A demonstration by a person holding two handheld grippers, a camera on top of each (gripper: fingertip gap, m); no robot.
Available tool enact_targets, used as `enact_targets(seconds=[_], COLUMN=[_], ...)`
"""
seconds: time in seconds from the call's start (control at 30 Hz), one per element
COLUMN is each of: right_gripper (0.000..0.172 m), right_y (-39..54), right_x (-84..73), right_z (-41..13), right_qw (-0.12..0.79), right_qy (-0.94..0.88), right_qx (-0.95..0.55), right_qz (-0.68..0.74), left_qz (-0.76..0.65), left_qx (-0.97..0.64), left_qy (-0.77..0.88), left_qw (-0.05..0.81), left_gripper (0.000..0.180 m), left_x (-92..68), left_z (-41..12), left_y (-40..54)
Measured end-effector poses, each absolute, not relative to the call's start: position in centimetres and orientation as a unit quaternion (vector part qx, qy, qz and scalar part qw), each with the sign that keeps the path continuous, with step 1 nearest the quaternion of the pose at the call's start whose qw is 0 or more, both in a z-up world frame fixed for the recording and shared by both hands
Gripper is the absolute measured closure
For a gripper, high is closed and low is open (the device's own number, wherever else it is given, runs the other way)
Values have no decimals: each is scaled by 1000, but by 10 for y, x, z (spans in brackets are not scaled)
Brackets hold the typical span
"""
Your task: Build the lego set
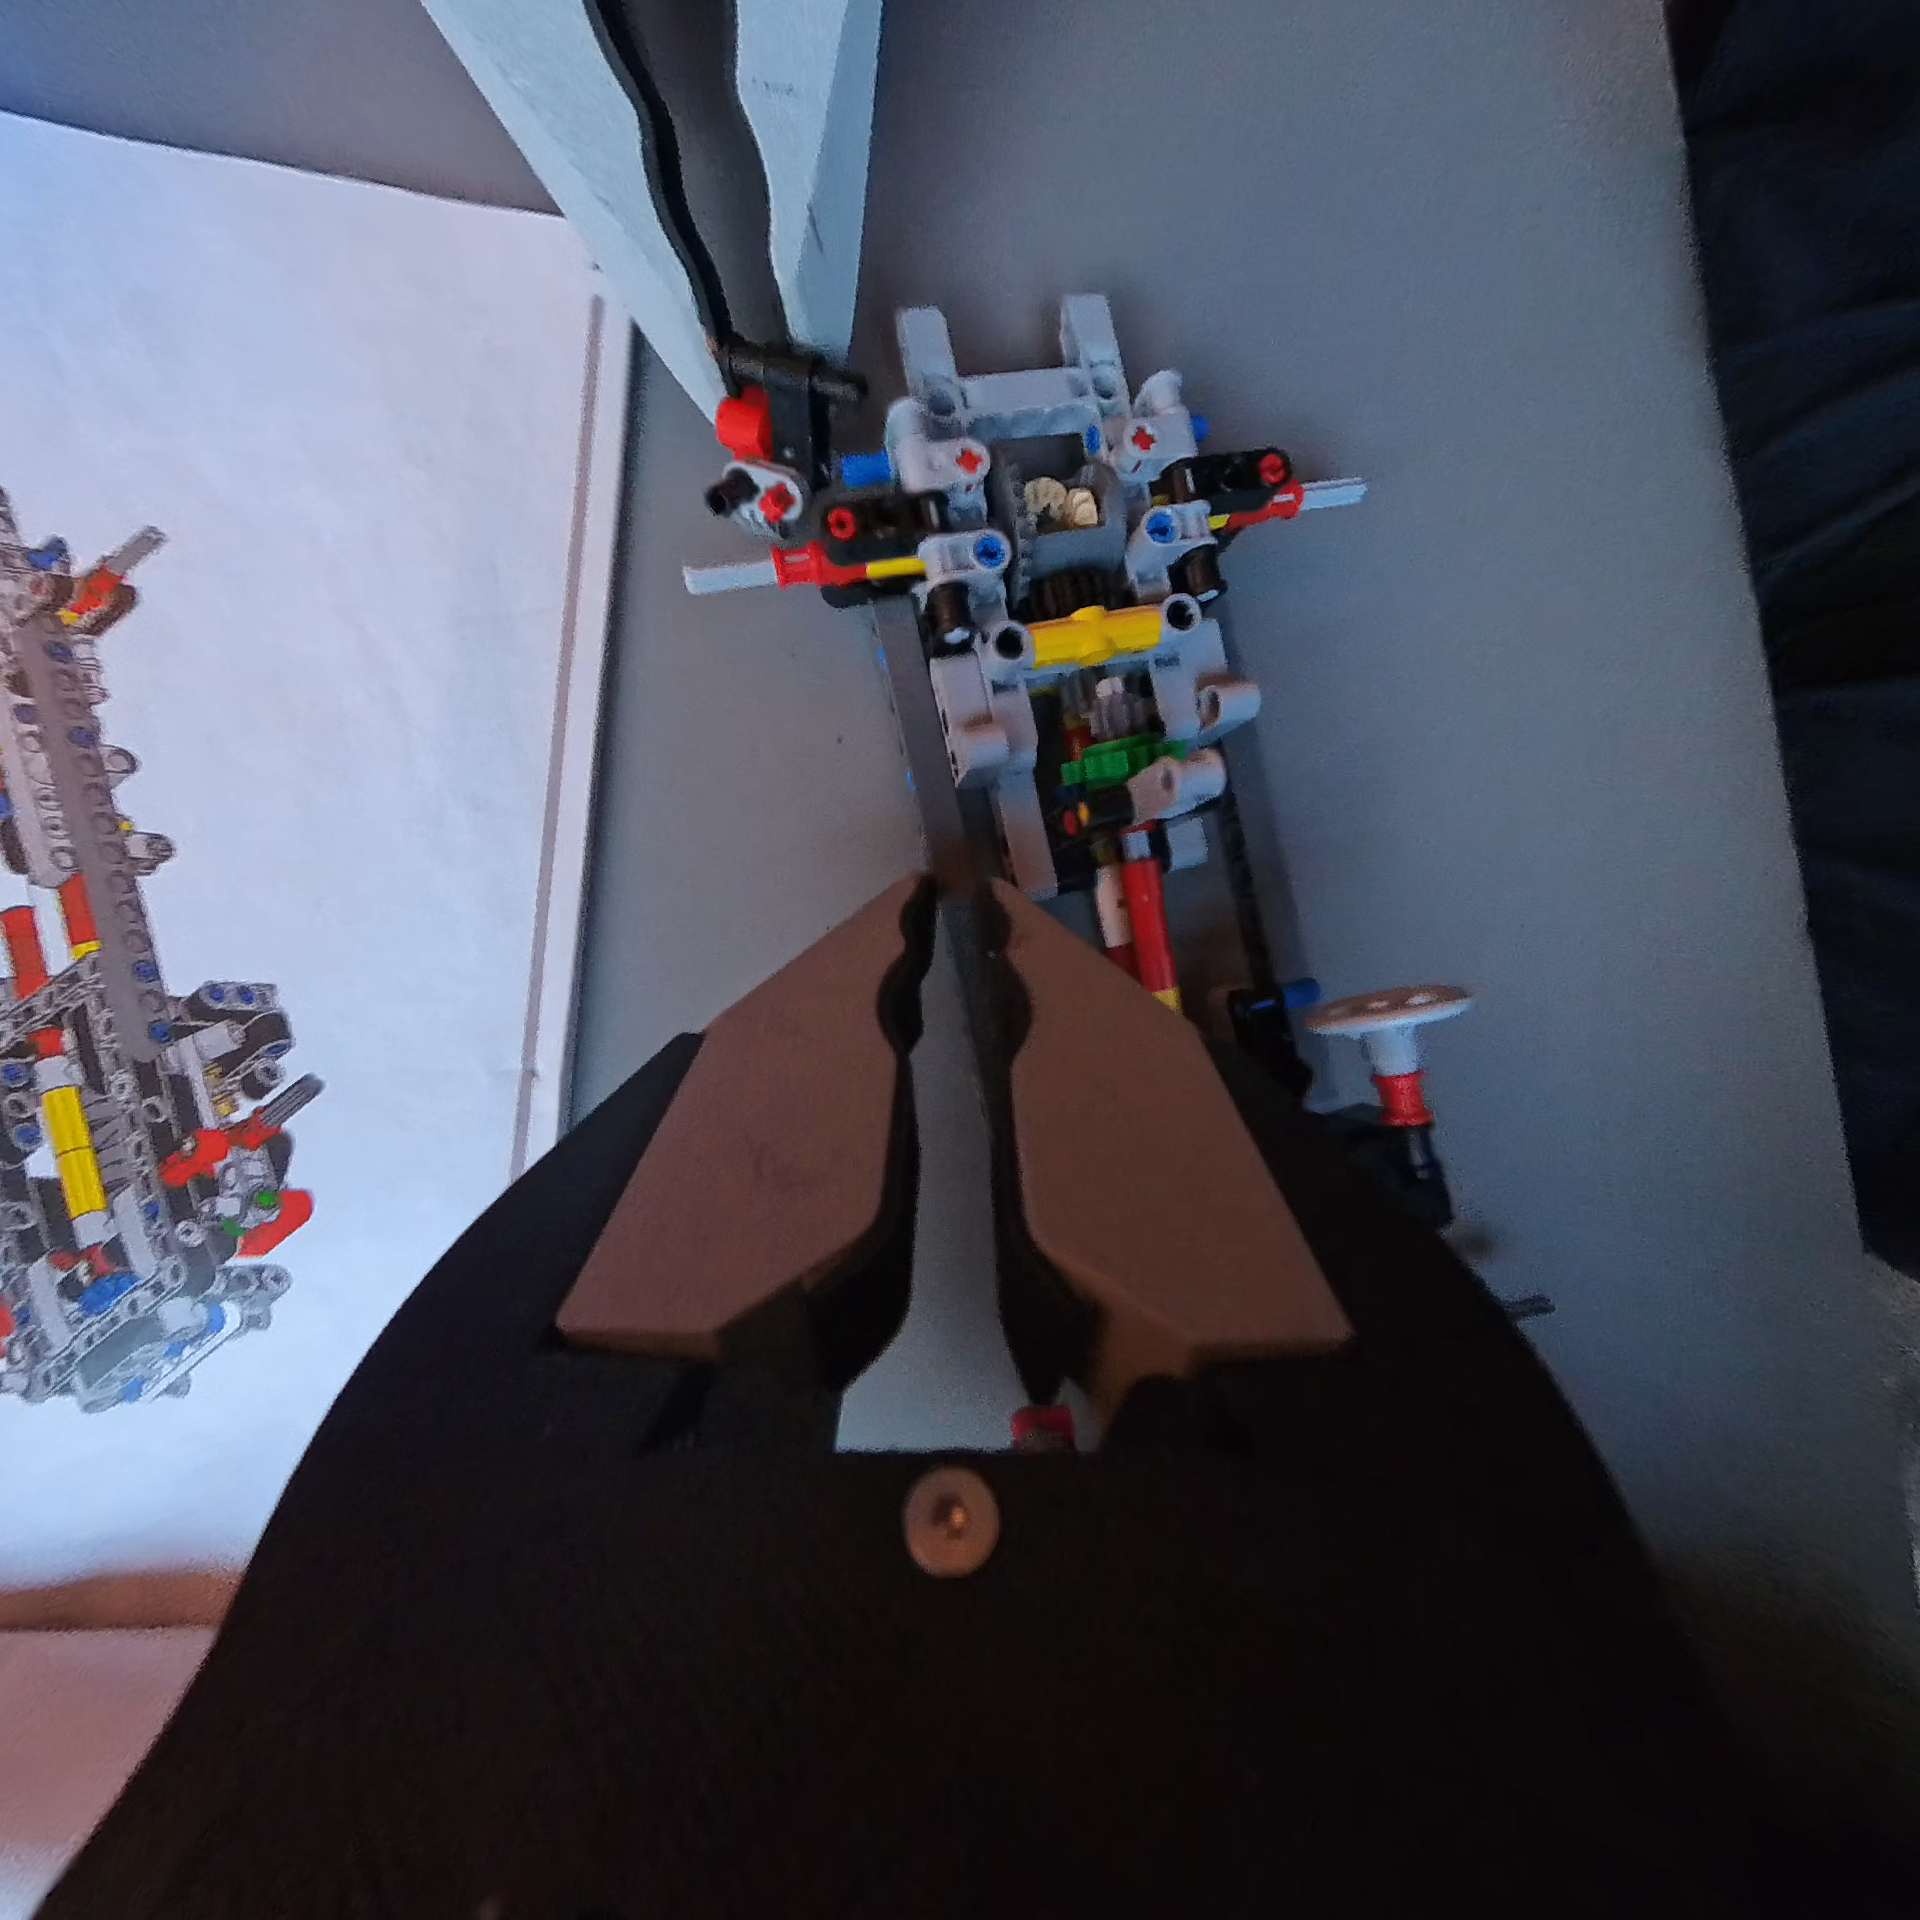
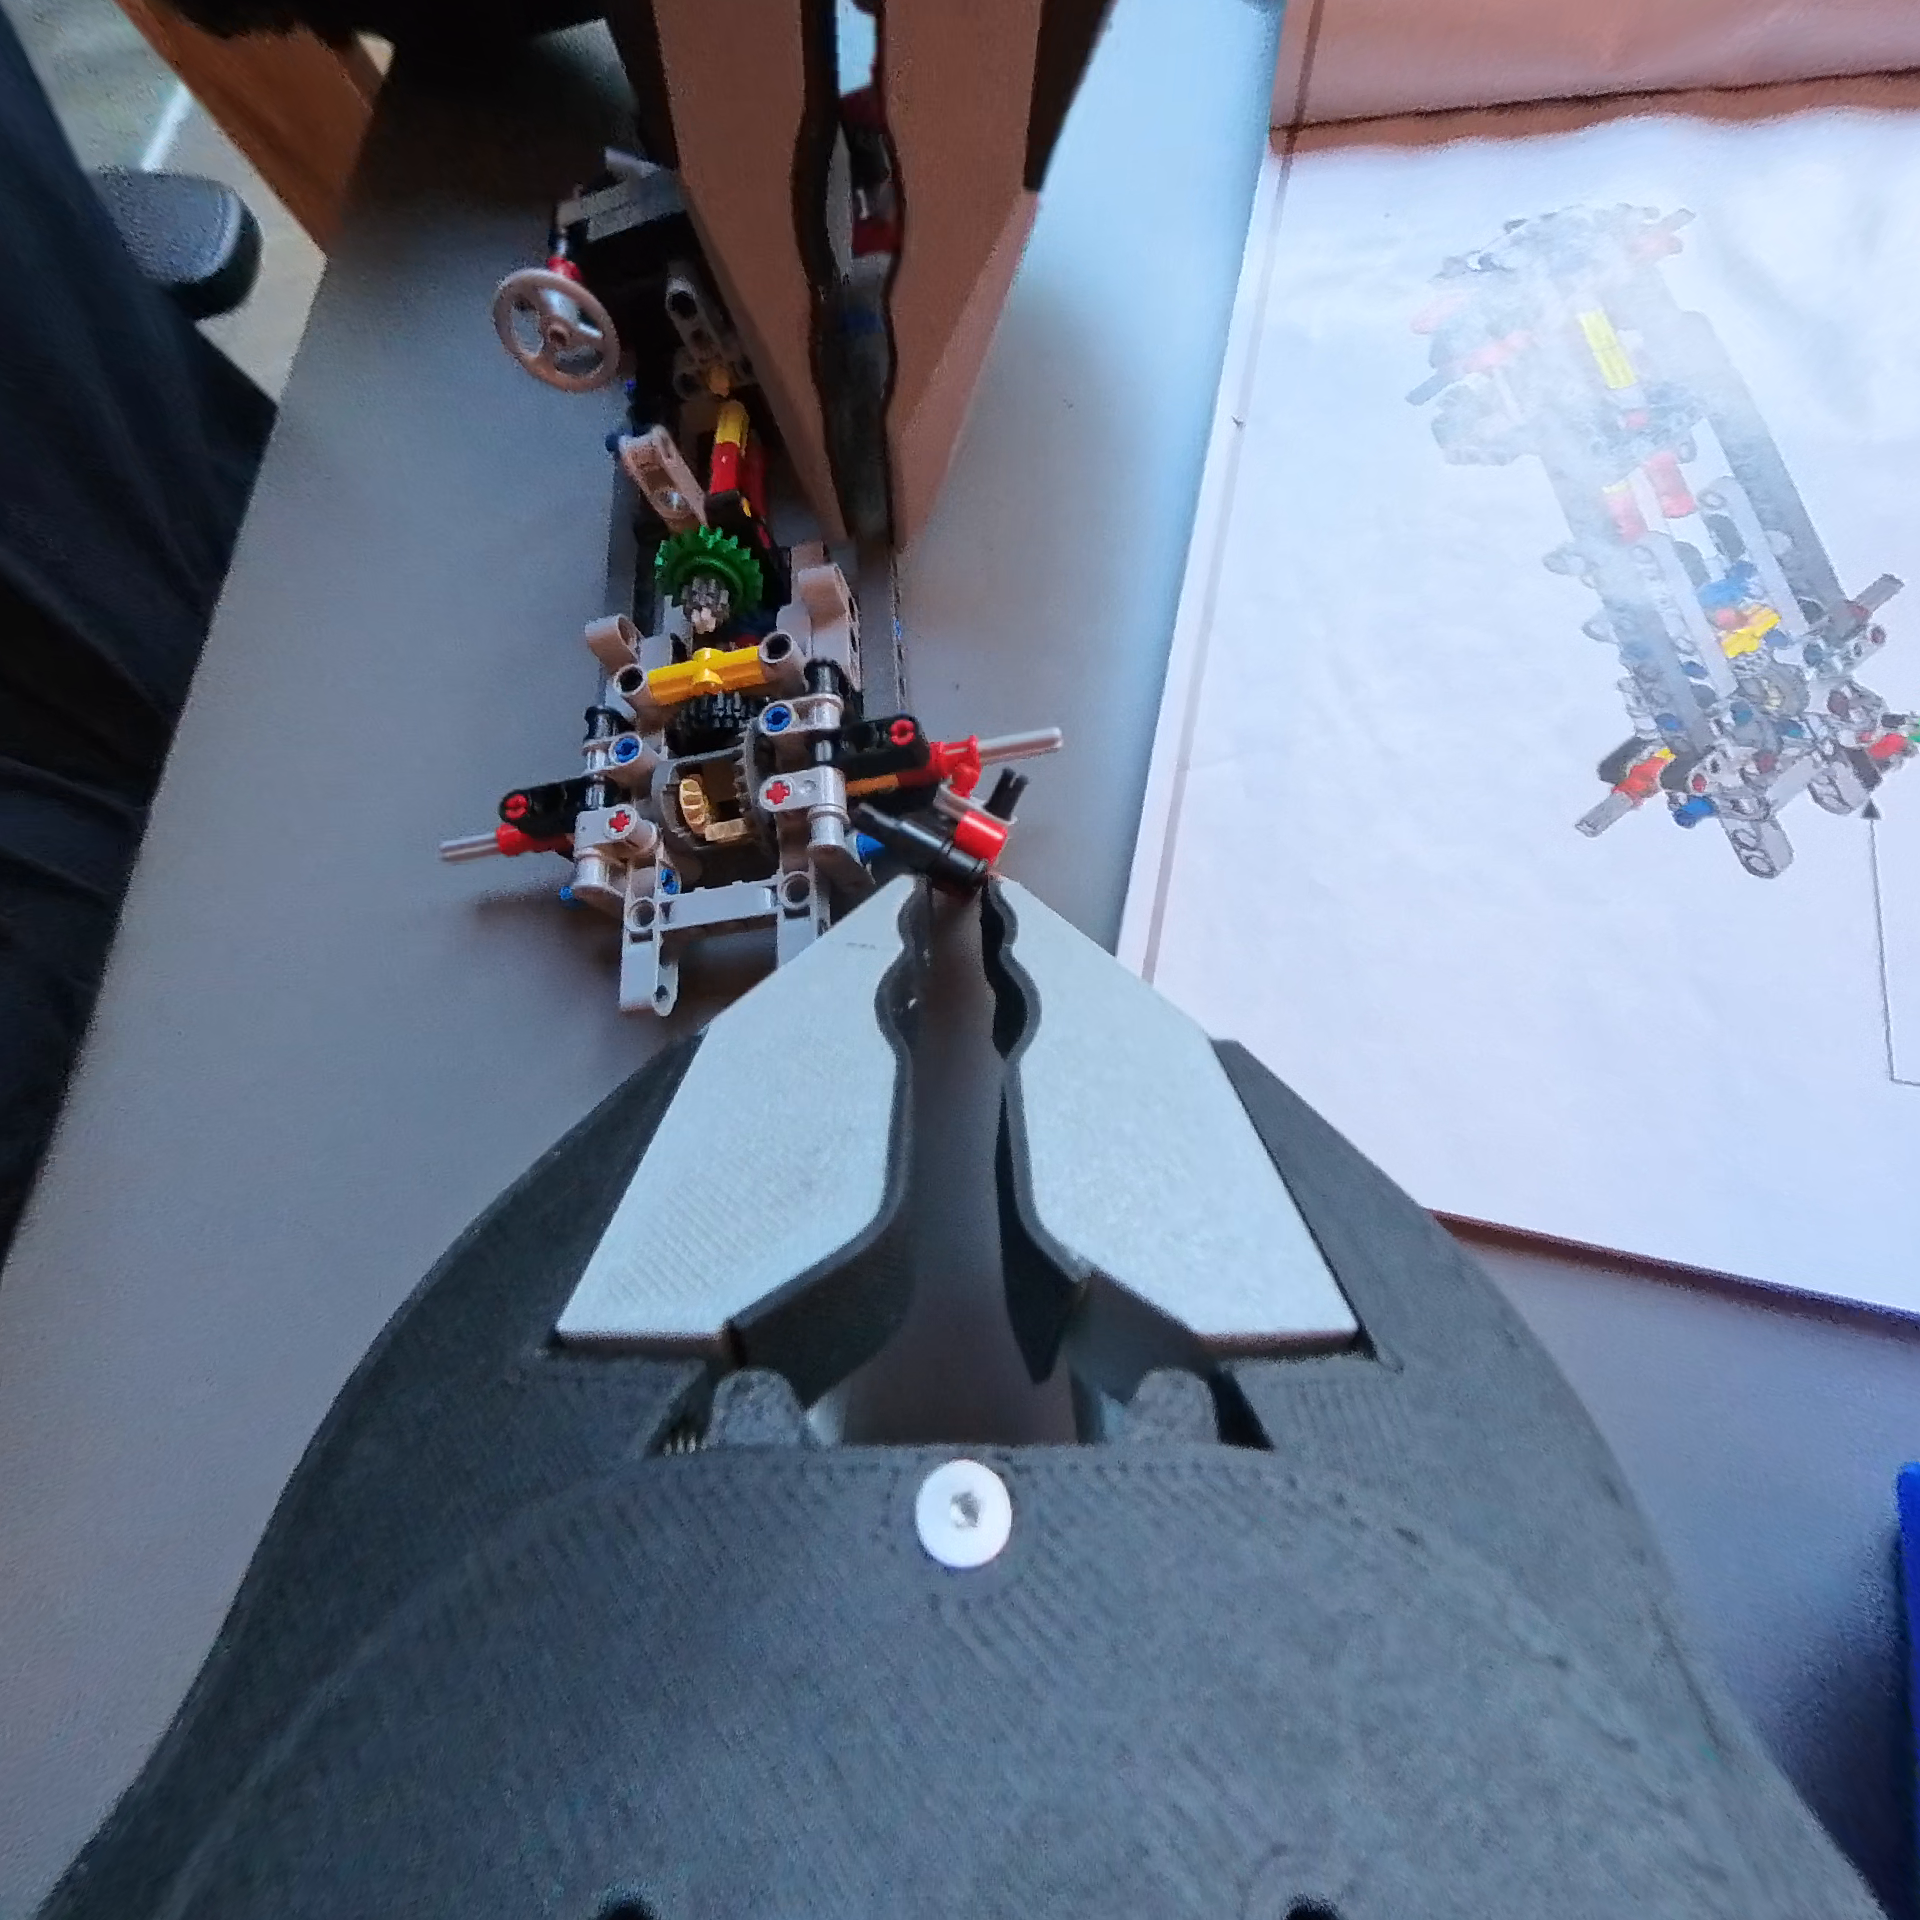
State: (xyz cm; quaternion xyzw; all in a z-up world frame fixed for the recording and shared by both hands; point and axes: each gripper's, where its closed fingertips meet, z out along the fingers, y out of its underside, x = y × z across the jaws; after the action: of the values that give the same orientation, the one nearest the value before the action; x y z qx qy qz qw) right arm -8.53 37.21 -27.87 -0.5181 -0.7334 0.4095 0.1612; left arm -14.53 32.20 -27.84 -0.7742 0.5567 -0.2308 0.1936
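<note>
A long brick-built chassis [image 2: 717, 727] lies on the grey bench [image 2: 343, 1039], its long axis running from one gripper toward the other. Its dark grey side beam [image 1: 920, 727] is clamped between the brown fingers [image 1: 831, 1091] of the left gripper [image 1: 961, 888] near the end bearing a small steering wheel [image 2: 556, 327]. At the opposite, axle end, a small black-and-red connector piece [image 2: 951, 836] is pinched at the tips of the grey fingers [image 2: 790, 1122] of the right gripper [image 2: 951, 883], just beside the chassis corner. A printed instruction sheet [image 2: 1507, 935] lies alongside.
</note>
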Motion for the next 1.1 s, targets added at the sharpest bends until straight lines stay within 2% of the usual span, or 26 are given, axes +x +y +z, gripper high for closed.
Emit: enact_targets(seconds=[0.27, 0.4, 0.6, 0.97, 1.1], right_gripper=[166, 166, 166, 166, 166], right_y=[378, 381, 382, 380, 378], right_x=[-86, -87, -87, -86, -85], right_z=[-268, -262, -262, -266, -266], right_qw=[141, 141, 147, 154, 141], right_qy=[-697, -681, -680, -687, -689], right_qx=[-535, -537, -540, -542, -540], right_qz=[456, 477, 474, 458, 463], left_qz=[-241, -234, -303, -306, -308], left_qx=[-789, -804, -778, -789, -801], left_qy=[479, 436, 355, 276, 256], left_qw=[301, 330, 420, 457, 445], left_gripper=[180, 180, 180, 180, 180], left_x=[-143, -146, -149, -175, -180], left_z=[-233, -226, -204, -206, -214], left_y=[339, 344, 350, 367, 371])
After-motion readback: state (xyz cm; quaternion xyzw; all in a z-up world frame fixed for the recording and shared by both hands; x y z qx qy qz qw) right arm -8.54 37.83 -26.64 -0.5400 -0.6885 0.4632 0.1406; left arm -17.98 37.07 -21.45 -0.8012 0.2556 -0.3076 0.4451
